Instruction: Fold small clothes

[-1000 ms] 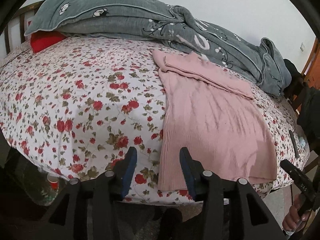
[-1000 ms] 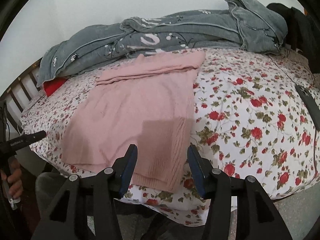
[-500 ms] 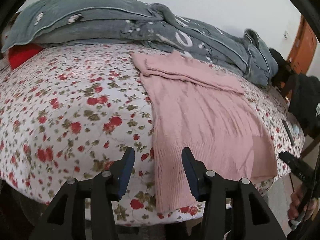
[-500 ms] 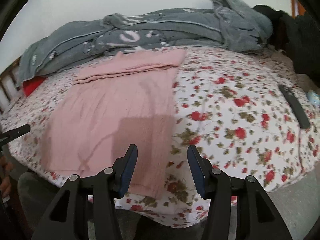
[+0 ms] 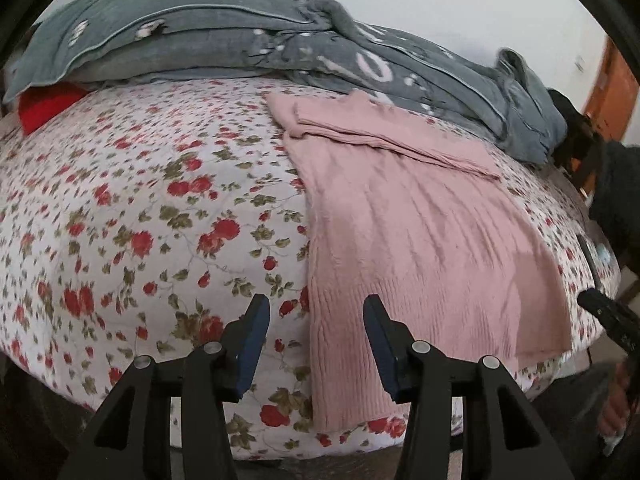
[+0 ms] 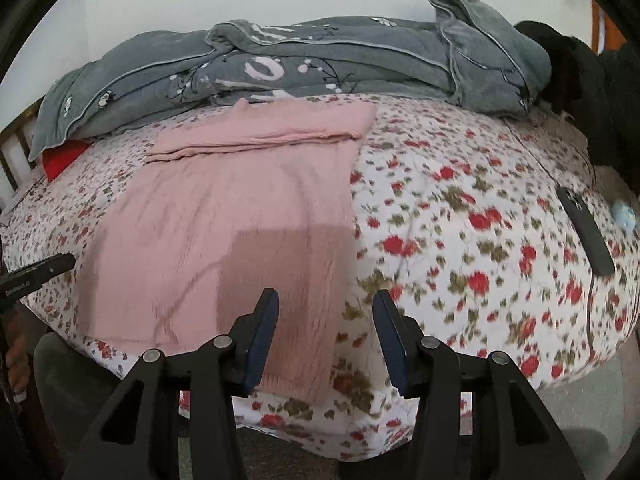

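Observation:
A pink knitted garment (image 5: 412,240) lies flat on the floral bedsheet (image 5: 140,220), its far end folded over into a band and its ribbed hem hanging at the bed's near edge. My left gripper (image 5: 316,320) hovers open over the hem's left corner, nothing between its jaws. In the right wrist view the same pink garment (image 6: 224,232) spreads left of centre. My right gripper (image 6: 326,316) is open above the hem's right corner, with the garment's edge seen between the jaws but not pinched.
A grey blanket (image 5: 248,48) is heaped along the far side by the wall, with something red (image 5: 44,108) under its left end. A dark phone (image 6: 586,230) lies on the sheet at the right. Dark clothing (image 6: 600,92) sits at the far right.
Both grippers have come closer to the bed's near edge, so the garment's hem looms larger. The left one moved down and in over the hem's left corner. The jaws stay about as wide.

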{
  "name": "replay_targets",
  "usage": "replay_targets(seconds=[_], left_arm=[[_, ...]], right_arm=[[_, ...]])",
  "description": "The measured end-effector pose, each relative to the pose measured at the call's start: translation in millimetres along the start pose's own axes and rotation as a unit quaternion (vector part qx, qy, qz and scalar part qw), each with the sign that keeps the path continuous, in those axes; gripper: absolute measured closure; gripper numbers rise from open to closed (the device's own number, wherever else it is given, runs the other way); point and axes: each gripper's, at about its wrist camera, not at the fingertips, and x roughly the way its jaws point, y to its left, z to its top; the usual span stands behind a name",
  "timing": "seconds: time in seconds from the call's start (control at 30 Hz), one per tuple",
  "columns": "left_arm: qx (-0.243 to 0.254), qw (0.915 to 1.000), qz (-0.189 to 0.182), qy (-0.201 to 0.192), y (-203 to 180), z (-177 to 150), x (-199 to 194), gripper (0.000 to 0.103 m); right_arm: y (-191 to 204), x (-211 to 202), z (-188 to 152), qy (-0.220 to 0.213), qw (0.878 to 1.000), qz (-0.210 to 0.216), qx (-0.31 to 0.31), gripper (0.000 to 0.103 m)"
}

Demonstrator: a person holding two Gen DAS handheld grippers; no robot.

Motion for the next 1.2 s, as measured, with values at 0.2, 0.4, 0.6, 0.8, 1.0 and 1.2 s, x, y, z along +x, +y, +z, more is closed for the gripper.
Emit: replay_targets(seconds=[0.2,0.4,0.6,0.8,1.0,1.2], left_arm=[[-0.024,0.9995,-0.013,0.014,-3,-3,10,0.056],[-0.022,0.9997,-0.003,0.013,-4,-12,5,0.051],[-0.030,0.9990,0.013,0.032,0,-22,18,0.051],[-0.033,0.9986,0.014,0.038,5,-29,25,0.051],[-0.016,0.9989,0.008,0.044,0,-38,31,0.051],[-0.005,0.9992,0.006,0.040,-3,-40,32,0.051]], right_arm=[[-12,4,-1,-0.009,1.000,0.021,0.013,0.054],[-21,13,-6,-0.002,0.999,0.028,0.020,0.054],[-15,30,-20,0.018,0.999,0.030,0.008,0.054],[-9,43,-27,0.028,0.999,0.023,-0.002,0.054],[-4,55,-38,0.046,0.999,0.022,-0.007,0.058],[-7,60,-45,0.053,0.998,0.019,-0.001,0.059]])
